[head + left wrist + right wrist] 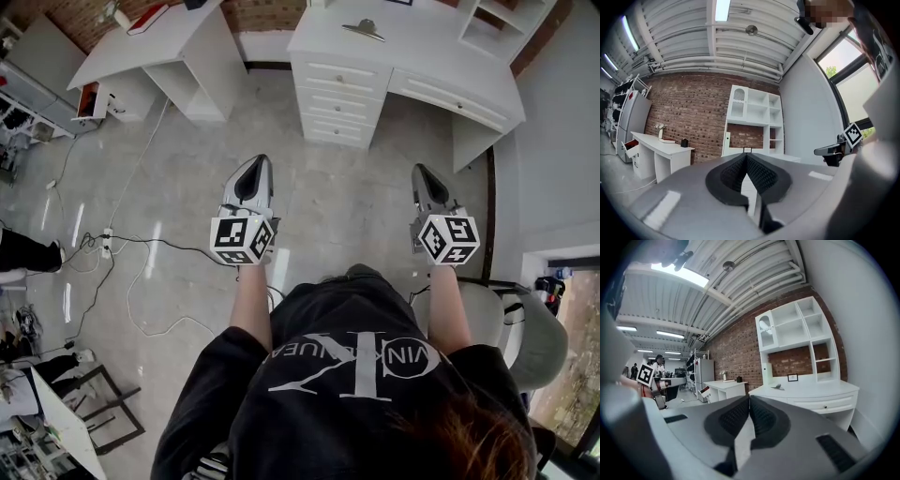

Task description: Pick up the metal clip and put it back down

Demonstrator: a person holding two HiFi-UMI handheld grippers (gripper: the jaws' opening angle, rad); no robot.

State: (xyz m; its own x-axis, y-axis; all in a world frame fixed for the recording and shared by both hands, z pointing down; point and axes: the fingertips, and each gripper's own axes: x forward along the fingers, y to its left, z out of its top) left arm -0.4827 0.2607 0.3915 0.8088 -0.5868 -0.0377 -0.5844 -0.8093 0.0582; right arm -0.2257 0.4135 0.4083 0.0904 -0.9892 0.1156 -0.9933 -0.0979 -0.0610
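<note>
Here: metal clip [364, 30] on white desk [422, 45]; open floor [333, 192] before it; left gripper [255, 164], right gripper [421, 171] clenched, empty.

My left gripper [746, 157] fills the lower half of the frame, its jaws meeting at the tips with nothing between them. Beyond the tips stands a white shelf unit [755, 123] against a brick wall [689, 110]. At the left is a white desk [660, 143] with small items on top. My right gripper [825, 151] shows at the right edge, below a window [843, 70].
</note>
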